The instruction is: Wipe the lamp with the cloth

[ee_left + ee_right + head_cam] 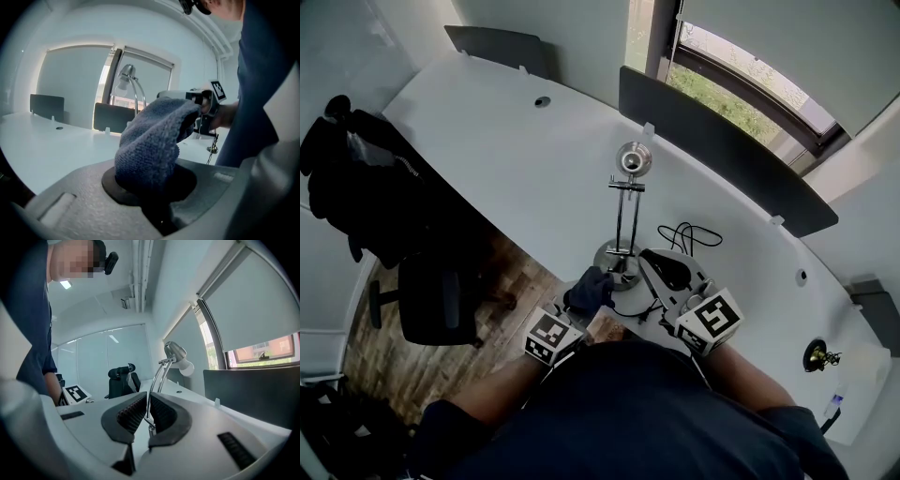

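A chrome desk lamp [624, 211] stands on the white desk [506, 159], its round head [631, 157] at the top and its base [609, 255] near me. My right gripper [645, 262] is shut on the lamp's thin stem [156, 380] low down, and the head [177, 352] rises above the jaws. My left gripper [581, 309] is shut on a dark blue cloth [589, 287], held just left of the base. In the left gripper view the cloth [152, 140] bulges from the jaws and hides the fingertips; the lamp [127, 77] stands behind it.
A black cable [686, 234] lies coiled right of the lamp. Dark divider panels [722, 155] line the desk's far edge under the window. A black office chair [436, 300] and a dark jacket [356, 178] are at the left, over the wooden floor.
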`<state>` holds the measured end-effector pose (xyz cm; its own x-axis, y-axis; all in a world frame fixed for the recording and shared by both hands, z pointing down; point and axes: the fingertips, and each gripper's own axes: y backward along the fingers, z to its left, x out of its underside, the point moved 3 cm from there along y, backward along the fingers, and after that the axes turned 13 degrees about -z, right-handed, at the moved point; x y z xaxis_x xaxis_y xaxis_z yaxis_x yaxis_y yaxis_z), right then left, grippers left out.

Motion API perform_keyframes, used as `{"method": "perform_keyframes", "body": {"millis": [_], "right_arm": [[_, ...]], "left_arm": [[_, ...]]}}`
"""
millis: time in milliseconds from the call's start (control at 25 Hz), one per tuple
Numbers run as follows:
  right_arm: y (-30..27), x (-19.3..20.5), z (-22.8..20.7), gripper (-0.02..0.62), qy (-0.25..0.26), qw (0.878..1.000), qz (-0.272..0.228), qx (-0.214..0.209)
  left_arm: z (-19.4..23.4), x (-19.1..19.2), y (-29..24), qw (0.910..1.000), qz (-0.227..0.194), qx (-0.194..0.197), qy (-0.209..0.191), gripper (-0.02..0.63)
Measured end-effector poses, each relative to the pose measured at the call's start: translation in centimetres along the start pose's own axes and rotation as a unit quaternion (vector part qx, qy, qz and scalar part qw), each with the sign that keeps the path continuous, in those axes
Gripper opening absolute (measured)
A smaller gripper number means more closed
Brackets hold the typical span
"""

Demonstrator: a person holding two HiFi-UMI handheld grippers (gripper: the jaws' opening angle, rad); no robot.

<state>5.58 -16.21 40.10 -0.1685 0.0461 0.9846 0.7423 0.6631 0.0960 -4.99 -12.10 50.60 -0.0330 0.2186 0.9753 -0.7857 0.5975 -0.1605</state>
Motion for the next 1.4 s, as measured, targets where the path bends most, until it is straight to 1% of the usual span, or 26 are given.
{"method": "perform_keyframes", "body": {"millis": [120,240,520,760,840,920,1040,1200,1320,1400], "right_arm": [[-0.3,0.3,-0.6,0.019,0.001,1.000,0.009,0.000],[-0.9,0.4,-1.1,0.074,0.000,1.000,0.015,-0.004],[-2.3,0.6,-1.6,0.101,0.015,0.999,0.026,-0.011],[-3.5,0.9,-1.9,0.098,0.032,0.998,0.040,-0.019],[-3.8,0.9,-2.0,0.072,0.033,0.998,0.041,-0.023],[-4.0,1.0,-2.1,0.067,0.032,0.998,0.041,-0.028],[-4.2,1.0,-2.0,0.064,0.033,0.998,0.041,-0.034],[-4.3,1.0,-1.9,0.063,0.035,0.998,0.043,-0.039],[-4.3,1.0,-2.0,0.061,0.032,0.998,0.042,-0.038],[-4.3,1.0,-2.0,0.060,0.028,0.998,0.041,-0.036]], "left_arm": [[0.5,2.4,-0.8,0.9993,0.035,0.003,-0.013,0.069],[1.3,4.4,-1.8,0.9977,0.062,0.005,-0.026,0.069],[2.5,8.6,-4.1,0.9916,0.123,0.015,-0.039,0.069],[1.9,12.6,-5.4,0.9791,0.188,0.043,-0.066,0.069],[1.9,13.4,-6.0,0.9740,0.204,0.055,-0.081,0.069],[2.0,14.1,-6.5,0.9684,0.219,0.069,-0.097,0.069],[2.2,14.7,-7.3,0.9613,0.233,0.088,-0.119,0.069],[2.0,15.1,-7.8,0.9539,0.239,0.111,-0.143,0.069],[2.3,15.1,-7.8,0.9502,0.243,0.123,-0.152,0.069],[3.3,15.0,-7.6,0.9491,0.245,0.126,-0.154,0.069]]}}
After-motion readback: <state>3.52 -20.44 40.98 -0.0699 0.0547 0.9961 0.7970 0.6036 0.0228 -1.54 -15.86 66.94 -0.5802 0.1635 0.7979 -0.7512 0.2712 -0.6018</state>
